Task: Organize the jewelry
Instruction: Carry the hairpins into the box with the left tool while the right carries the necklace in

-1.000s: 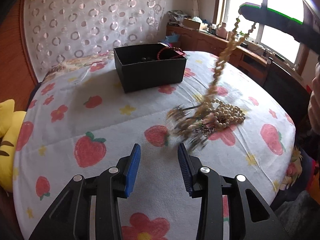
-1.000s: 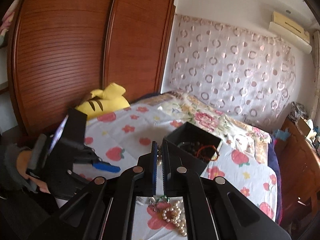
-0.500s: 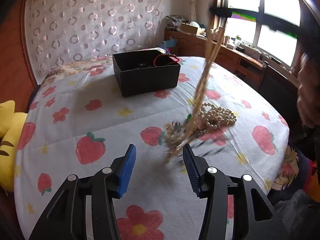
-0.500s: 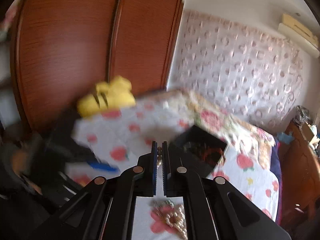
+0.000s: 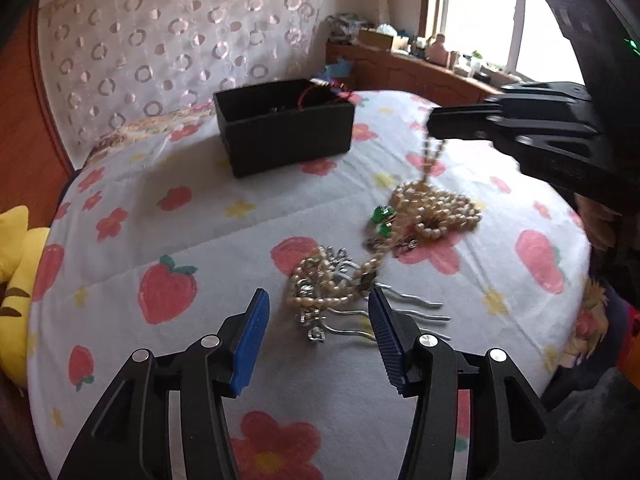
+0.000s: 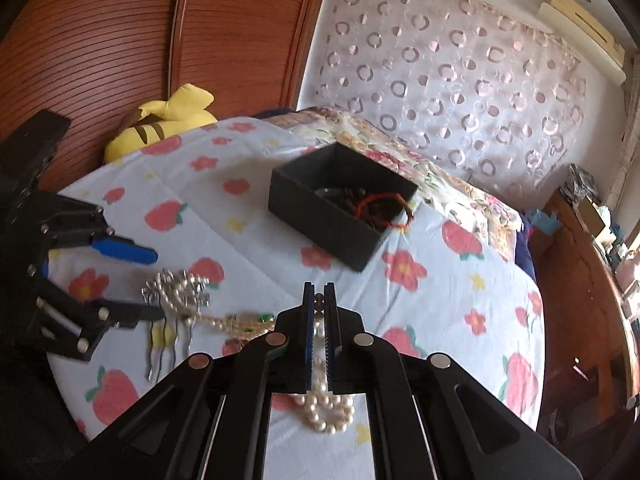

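Note:
A cream pearl necklace lies coiled on the strawberry-print bedspread, one strand rising to my right gripper. That gripper is shut on the strand, and more pearls show under it. A silver pearl hair comb lies just ahead of my left gripper, which is open and empty; it also shows in the right wrist view. A green-stone piece lies between the comb and the coil. A black box holding a red bracelet stands farther back.
A yellow plush toy lies at the bed's left edge by the wooden wardrobe. A wooden dresser with clutter runs under the window on the right. The bed edge drops off at the right.
My right gripper has come down from high above the bed to just over the pearl coil, so the lifted strand has dropped back. My left gripper has moved closer to the hair comb.

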Action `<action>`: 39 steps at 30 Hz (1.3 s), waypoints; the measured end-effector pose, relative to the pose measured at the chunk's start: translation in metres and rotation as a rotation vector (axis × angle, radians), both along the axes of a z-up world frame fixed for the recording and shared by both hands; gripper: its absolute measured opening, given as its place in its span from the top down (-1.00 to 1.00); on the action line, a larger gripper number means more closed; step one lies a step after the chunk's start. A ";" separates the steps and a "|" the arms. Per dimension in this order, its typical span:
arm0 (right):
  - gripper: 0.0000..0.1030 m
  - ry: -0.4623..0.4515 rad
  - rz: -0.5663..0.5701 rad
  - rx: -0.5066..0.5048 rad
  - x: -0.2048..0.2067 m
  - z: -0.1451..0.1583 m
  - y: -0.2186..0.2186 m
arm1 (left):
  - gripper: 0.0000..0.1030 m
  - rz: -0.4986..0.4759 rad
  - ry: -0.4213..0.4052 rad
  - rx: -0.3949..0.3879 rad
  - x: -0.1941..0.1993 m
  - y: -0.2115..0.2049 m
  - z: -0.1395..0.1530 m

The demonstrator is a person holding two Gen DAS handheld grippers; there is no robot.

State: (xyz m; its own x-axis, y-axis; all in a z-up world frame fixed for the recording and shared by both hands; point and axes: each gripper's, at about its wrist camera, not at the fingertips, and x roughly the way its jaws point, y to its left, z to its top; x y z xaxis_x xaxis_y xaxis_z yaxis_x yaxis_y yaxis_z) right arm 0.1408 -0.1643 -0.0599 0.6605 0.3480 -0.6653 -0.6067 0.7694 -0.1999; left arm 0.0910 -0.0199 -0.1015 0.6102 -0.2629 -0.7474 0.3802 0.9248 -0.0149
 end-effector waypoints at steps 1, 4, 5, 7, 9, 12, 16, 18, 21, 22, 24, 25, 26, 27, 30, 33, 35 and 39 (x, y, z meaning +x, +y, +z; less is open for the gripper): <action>0.90 0.003 0.000 0.004 -0.001 -0.002 -0.001 | 0.07 -0.004 0.010 -0.004 0.001 0.001 -0.002; 0.90 -0.007 -0.006 0.011 -0.005 -0.005 -0.006 | 0.26 -0.021 0.055 -0.044 0.004 0.005 -0.007; 0.90 -0.014 -0.012 0.018 -0.006 -0.004 -0.007 | 0.26 -0.022 0.051 -0.042 0.003 0.004 -0.007; 0.90 -0.033 -0.018 0.059 -0.010 0.003 -0.011 | 0.27 -0.025 0.043 -0.030 0.001 0.001 -0.007; 0.90 -0.064 -0.011 0.091 -0.016 0.012 -0.012 | 0.27 -0.029 0.028 -0.021 -0.001 -0.002 -0.008; 0.90 -0.154 -0.020 0.096 -0.028 0.024 -0.007 | 0.34 -0.036 0.019 -0.003 -0.004 -0.007 -0.008; 0.90 -0.207 -0.015 0.112 -0.038 0.036 -0.006 | 0.38 -0.029 0.012 -0.013 -0.004 -0.005 -0.009; 0.90 -0.219 -0.018 0.117 -0.040 0.039 -0.009 | 0.39 -0.032 0.014 -0.019 -0.002 -0.005 -0.009; 0.90 -0.237 -0.018 0.151 -0.047 0.046 -0.018 | 0.42 -0.031 0.012 -0.025 -0.001 -0.003 -0.009; 0.90 -0.244 -0.013 0.166 -0.051 0.049 -0.020 | 0.43 -0.028 0.012 -0.031 -0.001 -0.002 -0.009; 0.90 -0.278 -0.007 0.190 -0.061 0.057 -0.023 | 0.44 -0.023 0.010 -0.035 -0.001 -0.002 -0.009; 0.90 -0.296 -0.009 0.193 -0.066 0.061 -0.023 | 0.44 -0.020 0.011 -0.036 -0.001 -0.002 -0.009; 0.90 -0.326 -0.011 0.195 -0.072 0.066 -0.024 | 0.44 -0.016 0.013 -0.039 0.000 -0.002 -0.009; 0.90 -0.338 -0.016 0.194 -0.074 0.069 -0.023 | 0.44 -0.017 0.012 -0.037 0.000 -0.002 -0.008; 0.90 -0.378 -0.040 0.217 -0.083 0.078 -0.027 | 0.44 -0.016 0.011 -0.037 0.000 -0.001 -0.008; 0.90 -0.421 -0.054 0.242 -0.091 0.088 -0.033 | 0.45 -0.014 0.013 -0.041 0.000 -0.001 -0.008; 0.90 -0.431 -0.057 0.255 -0.093 0.092 -0.036 | 0.46 -0.011 0.013 -0.044 0.000 -0.001 -0.008; 0.90 -0.422 -0.043 0.228 -0.090 0.093 -0.036 | 0.70 0.005 0.011 -0.071 0.002 0.005 -0.005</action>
